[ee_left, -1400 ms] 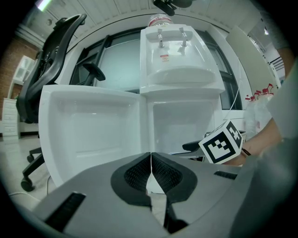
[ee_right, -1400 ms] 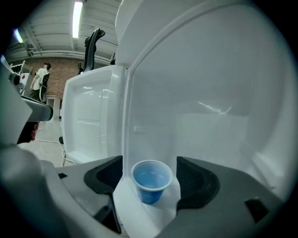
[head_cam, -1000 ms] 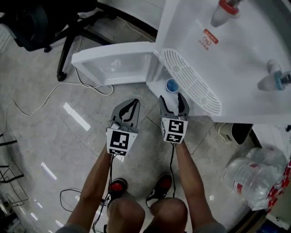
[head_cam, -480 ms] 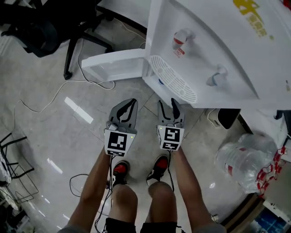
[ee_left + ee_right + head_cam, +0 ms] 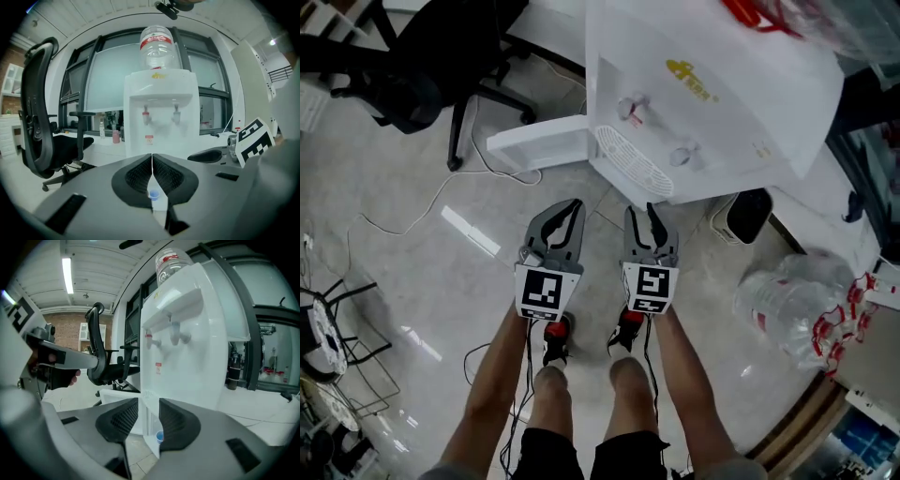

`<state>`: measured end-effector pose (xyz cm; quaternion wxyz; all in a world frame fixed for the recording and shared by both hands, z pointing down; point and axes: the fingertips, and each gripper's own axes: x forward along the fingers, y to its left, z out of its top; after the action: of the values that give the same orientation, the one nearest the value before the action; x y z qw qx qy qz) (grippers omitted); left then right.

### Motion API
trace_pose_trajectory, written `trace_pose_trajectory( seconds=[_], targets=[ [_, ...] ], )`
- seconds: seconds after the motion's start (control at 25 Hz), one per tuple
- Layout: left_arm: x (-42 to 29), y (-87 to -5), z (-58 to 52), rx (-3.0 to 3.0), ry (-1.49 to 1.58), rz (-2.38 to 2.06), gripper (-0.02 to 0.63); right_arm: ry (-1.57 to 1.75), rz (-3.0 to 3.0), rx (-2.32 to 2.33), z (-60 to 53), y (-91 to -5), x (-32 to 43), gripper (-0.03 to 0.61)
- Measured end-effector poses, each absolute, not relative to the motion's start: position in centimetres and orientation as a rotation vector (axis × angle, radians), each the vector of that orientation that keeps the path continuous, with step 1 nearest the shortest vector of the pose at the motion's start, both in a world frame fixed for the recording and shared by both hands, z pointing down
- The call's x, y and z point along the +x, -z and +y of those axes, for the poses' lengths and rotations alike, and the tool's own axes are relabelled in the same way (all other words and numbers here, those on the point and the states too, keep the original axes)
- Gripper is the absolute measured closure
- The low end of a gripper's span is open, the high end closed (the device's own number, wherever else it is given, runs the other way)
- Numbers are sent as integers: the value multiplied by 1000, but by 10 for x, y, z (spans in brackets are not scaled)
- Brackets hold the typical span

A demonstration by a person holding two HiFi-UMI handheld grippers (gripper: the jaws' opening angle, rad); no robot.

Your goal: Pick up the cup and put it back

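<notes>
we hold both over open floor (image 5: 441, 272): left hand-held gripper (image 5: 569, 208) clenched empty, right hand-held gripper (image 5: 642, 217) closing on nothing; cup (image 5: 160, 437) well ahead, inside water dispenser (image 5: 694, 103).

No word I can read for certain from here.
- Tall white plastic water dispenser (image 5: 750, 75): yellow brand logo (image 5: 692, 81) on sloped front, letters too small for me.
- Small red-and-white sticker (image 5: 148, 139) below red tap: print illegible.
- Clear upturned water bottle (image 5: 158, 56) on top: red label band, text blurred.
- Left white cube (image 5: 541, 292), right white cube (image 5: 648, 289): black square code patterns, no letters.
- Wrapped clear bottle pack (image 5: 792, 305) on floor: red labels, unreadable.
</notes>
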<state>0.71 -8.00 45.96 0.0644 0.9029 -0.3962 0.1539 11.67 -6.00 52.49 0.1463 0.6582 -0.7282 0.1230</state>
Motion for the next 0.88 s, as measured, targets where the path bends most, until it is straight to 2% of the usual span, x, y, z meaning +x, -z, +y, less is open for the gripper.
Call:
trace_pose_trajectory(
  seconds=[0.32,0.72,0.88],
  targets=[
    [21,-361,-66,2760,-440,-1156,589,-301,-2082,1979,-47,-404,137,468],
    [36,-235,-57,2838,-385,-1108,589,-264,-2042,2057,-25,-270,162,551],
    [33,-187,-47,2865,-365,-1094,589,-228,-2063,2068,-11,-217,161,560]
  ],
)
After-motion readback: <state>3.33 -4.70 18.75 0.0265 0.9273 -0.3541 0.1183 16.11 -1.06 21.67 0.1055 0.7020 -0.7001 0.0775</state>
